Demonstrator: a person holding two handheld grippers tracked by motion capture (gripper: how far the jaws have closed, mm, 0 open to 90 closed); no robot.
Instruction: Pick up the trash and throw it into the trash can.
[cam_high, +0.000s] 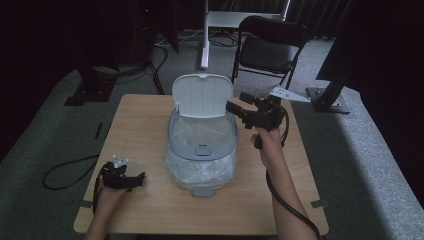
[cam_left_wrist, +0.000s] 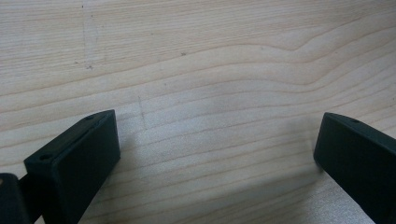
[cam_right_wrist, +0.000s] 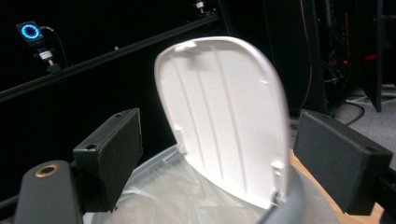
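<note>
From the high view, a small grey trash bin (cam_high: 201, 150) with a plastic liner sits mid-table (cam_high: 145, 210), its white lid (cam_high: 202, 95) flipped upright at the back. The right gripper (cam_high: 235, 107) hovers by the lid's right edge with nothing held, and the left gripper (cam_high: 137, 179) rests near the table's front-left corner. The left gripper view shows jaws spread wide over bare wood. In the right gripper view the jaws stand apart, framing the lid (cam_right_wrist: 224, 116), probably not touching it. That lid looks light, stiff and hinged, so pinching its thin top edge seems best.
</note>
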